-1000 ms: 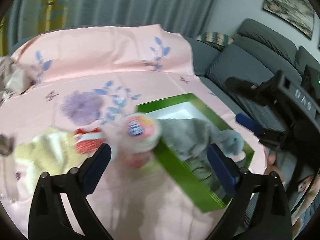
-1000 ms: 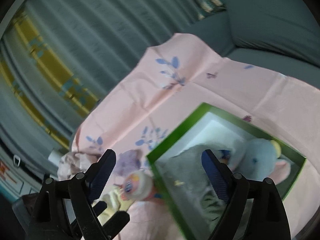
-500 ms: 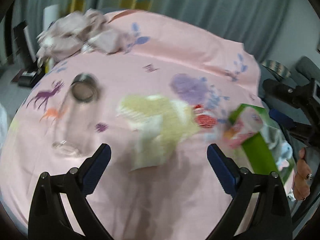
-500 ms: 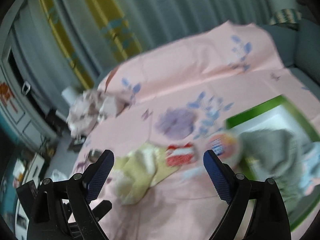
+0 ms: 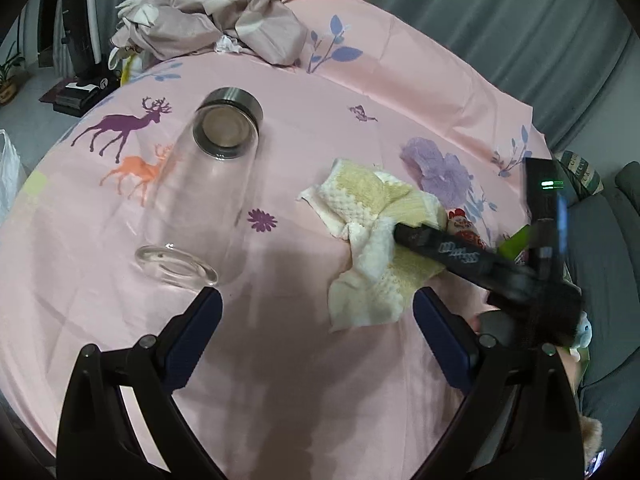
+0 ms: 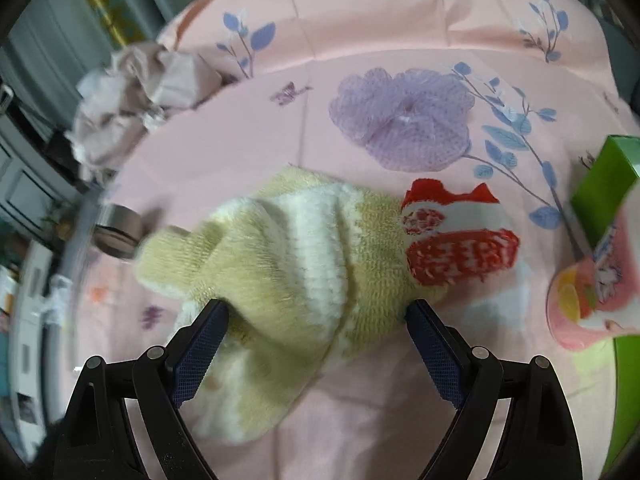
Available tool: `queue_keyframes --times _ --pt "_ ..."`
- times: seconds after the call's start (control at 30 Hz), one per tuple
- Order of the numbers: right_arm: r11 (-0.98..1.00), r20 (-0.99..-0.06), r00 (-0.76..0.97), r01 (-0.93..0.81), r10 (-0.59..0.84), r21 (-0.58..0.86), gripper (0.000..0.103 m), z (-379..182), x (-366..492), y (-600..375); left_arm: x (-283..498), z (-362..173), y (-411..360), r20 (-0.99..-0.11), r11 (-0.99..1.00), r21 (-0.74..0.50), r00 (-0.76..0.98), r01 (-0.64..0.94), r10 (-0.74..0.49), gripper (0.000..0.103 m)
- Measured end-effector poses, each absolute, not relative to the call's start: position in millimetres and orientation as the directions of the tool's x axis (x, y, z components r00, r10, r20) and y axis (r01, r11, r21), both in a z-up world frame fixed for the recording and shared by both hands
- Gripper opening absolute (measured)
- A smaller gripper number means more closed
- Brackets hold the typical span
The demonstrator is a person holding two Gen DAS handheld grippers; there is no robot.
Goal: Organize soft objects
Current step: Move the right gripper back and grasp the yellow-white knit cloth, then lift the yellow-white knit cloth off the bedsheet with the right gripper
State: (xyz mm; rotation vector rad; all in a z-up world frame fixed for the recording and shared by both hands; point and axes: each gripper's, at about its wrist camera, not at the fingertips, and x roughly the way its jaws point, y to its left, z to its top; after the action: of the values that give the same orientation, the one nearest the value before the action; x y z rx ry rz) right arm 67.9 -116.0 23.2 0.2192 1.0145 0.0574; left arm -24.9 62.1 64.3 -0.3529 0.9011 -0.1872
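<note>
A fluffy yellow-and-white towel (image 6: 280, 264) lies crumpled on the pink tablecloth (image 6: 400, 16). My right gripper (image 6: 316, 312) is open just above it, with the towel's near part between the fingers and the pads apart from it. A red-and-white knitted piece (image 6: 456, 236) rests against the towel's right side, and a purple crochet flower (image 6: 404, 120) lies behind it. In the left wrist view the towel (image 5: 368, 248) sits to the right, partly under the right gripper's black frame (image 5: 460, 256). My left gripper (image 5: 318, 312) is open over bare cloth, holding nothing.
A glass bottle (image 5: 208, 184) with a metal cap lies on its side at the left. A crumpled beige cloth (image 5: 208, 20) is heaped at the far edge. A green box (image 6: 604, 188) and a pink cup (image 6: 588, 300) stand at the right. A grey sofa lies beyond.
Both views have swung left, away from the green box with the grey plush. The right gripper has come down over the yellow towel. The left now faces the glass bottle.
</note>
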Motion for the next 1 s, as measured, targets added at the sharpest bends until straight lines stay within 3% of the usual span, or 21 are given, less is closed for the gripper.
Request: queue_keyframes --times 0.03,0.1,0.17,0.2,0.23,0.27,0.6,0.83,1.0 --pt "0.98 -0.84 0.526 0.056 0.136 0.193 0.091 21 71 -115 -25 64 61 -0.733 0.928 -0.371 0.61 0.012 -0.301 0.095" --pt "0.989 -0.824 0.559 0.048 0.091 0.141 0.081 16 69 -111 -24 63 61 -0.739 0.936 -0.352 0.611 0.01 -0.284 0.095" --pt "0.997 -0.816 0.578 0.05 0.014 0.053 0.053 17 67 -106 -23 62 61 -0.743 0.938 -0.346 0.611 0.001 -0.275 0.095" --pt "0.997 -0.812 0.584 0.038 0.028 0.062 0.047 17 66 -107 -23 62 63 -0.741 0.935 -0.355 0.61 -0.002 -0.28 0.095" --pt "0.995 -0.81 0.584 0.025 0.06 0.092 0.03 19 65 -110 -23 62 64 -0.739 0.932 -0.362 0.61 -0.002 -0.286 0.095" --pt "0.991 -0.812 0.575 0.017 0.098 0.131 0.024 21 65 -113 -24 62 65 -0.736 0.929 -0.369 0.611 -0.001 -0.292 0.095" --pt "0.847 -0.729 0.447 -0.151 0.518 0.51 0.022 70 13 -111 -23 72 92 -0.699 0.894 -0.447 0.634 -0.024 -0.332 0.096" --pt "0.668 -0.638 0.229 -0.085 0.735 0.739 0.022 44 -4 -101 -22 75 92 -0.693 0.882 -0.471 0.613 0.016 -0.381 0.096" --pt "0.751 -0.744 0.245 0.082 0.621 0.655 0.022 19 6 -118 -20 65 75 -0.724 0.895 -0.442 0.567 0.056 -0.393 0.096"
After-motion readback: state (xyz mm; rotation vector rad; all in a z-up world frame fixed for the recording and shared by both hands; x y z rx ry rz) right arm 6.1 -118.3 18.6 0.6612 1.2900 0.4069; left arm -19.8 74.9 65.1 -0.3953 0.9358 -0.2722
